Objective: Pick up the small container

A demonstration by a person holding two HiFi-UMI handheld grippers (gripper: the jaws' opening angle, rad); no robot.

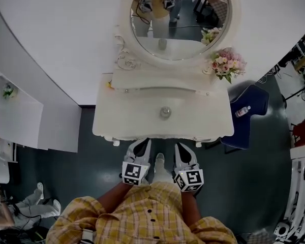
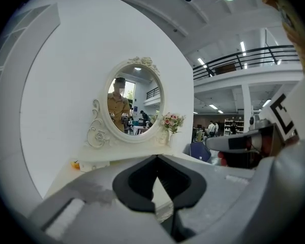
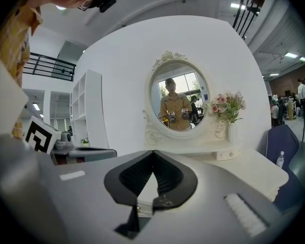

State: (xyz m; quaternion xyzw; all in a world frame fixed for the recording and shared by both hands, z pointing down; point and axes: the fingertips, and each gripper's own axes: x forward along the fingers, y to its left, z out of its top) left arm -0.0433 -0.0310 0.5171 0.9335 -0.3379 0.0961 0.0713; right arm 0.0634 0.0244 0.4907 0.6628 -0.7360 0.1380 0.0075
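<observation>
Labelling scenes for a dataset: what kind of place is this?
Probably a dressing corner staged in a large hall: a white vanity table with an oval mirror and flower bouquet, yet a mezzanine railing shows beyond.

no words, brands or numbers can be read. the white marker cube (image 1: 135,173) at the rear of the left gripper (image 1: 141,145) and its twin (image 1: 189,179) behind the right gripper (image 1: 183,147) bear only black square code patterns. right of and beyond the right gripper, a small clear bottle (image 1: 243,111) on a dark blue chair (image 1: 257,98) has a red label too small to read.
</observation>
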